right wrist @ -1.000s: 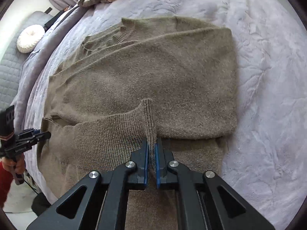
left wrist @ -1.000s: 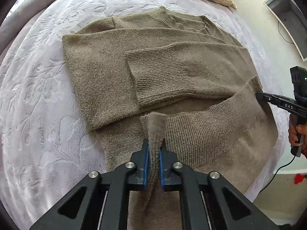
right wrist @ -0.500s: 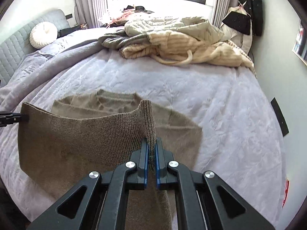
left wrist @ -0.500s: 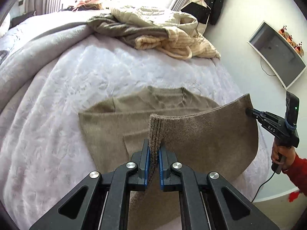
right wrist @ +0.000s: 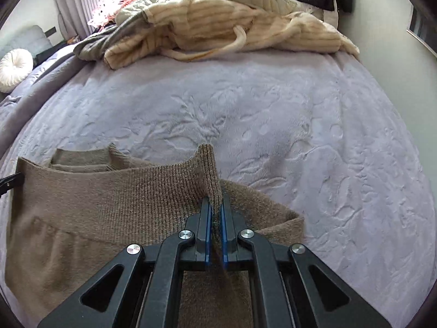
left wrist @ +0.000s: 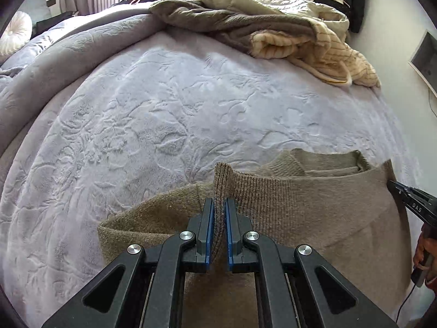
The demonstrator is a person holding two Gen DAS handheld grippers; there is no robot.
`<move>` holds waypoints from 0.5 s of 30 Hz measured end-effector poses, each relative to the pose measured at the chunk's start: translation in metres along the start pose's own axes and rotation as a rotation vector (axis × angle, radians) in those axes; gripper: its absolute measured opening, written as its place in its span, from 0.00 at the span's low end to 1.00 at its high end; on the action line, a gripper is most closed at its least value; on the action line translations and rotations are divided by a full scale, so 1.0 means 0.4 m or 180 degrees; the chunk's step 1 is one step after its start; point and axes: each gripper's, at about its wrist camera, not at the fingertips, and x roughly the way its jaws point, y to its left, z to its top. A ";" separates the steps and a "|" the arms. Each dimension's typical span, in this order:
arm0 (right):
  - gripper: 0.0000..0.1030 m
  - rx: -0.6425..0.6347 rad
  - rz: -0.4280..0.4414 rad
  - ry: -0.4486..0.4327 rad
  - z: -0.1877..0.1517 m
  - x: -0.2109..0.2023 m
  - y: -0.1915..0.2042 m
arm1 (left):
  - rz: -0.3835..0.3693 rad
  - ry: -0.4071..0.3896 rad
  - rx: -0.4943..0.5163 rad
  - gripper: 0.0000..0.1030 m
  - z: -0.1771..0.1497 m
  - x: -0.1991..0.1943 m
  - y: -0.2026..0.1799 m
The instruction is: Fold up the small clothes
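Sweater (left wrist: pixel 314 213) hem, flat a second ago, now folded over toward the collar, both grippers (left wrist: pixel 217 205) (right wrist: pixel 215 207) clamped on it.

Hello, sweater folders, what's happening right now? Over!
Left tool and right tool both shut on brown sweater hem. Hem lifted over the body. Clothes pile far off, nothing blocking.

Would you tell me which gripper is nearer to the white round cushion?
Left. The left gripper holds the sweater hem on the side toward the cushion; the right gripper grips the hem's other end, farther away.
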 end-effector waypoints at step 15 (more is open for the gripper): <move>0.07 0.0674 0.0412 -0.0076 0.000 -0.123 -0.118 | -0.0150 0.0038 0.0025 0.10 -0.019 -0.120 -0.010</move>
